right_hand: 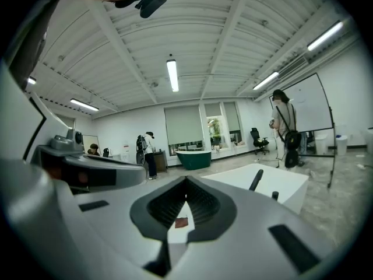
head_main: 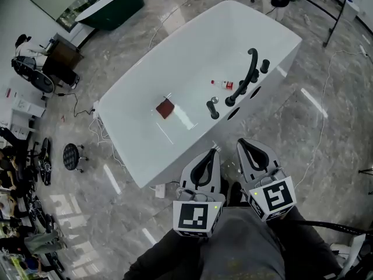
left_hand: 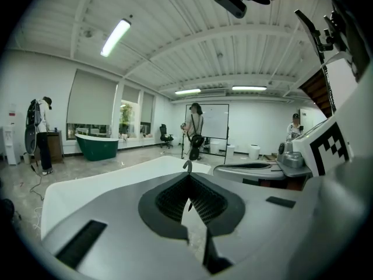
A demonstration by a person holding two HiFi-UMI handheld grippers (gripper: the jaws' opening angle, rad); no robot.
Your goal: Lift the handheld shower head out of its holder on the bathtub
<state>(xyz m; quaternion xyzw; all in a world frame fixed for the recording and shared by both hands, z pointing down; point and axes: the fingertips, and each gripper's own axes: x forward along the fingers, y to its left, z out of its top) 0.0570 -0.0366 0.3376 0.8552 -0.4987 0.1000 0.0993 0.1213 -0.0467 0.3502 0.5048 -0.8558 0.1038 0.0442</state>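
A white bathtub (head_main: 140, 92) fills the middle of the head view. On its right rim a long black handheld shower head (head_main: 251, 70) leans upright in its holder (head_main: 231, 102), among black knobs (head_main: 265, 66). My left gripper (head_main: 214, 151) and right gripper (head_main: 242, 142) hover side by side over the floor, short of the tub's near corner, both shut and empty. In the right gripper view the shower head (right_hand: 256, 180) stands to the right beyond the jaws of my right gripper (right_hand: 186, 180). Its hooked top (left_hand: 187, 165) shows just above the tips of my left gripper (left_hand: 187, 177).
A red cloth (head_main: 165, 108) and a small bottle (head_main: 225, 84) lie inside the tub. A dark green tub (head_main: 111, 6) stands far left, a black stool (head_main: 71, 155) and cables lie on the marble floor. People (left_hand: 195, 132) and stands are further back.
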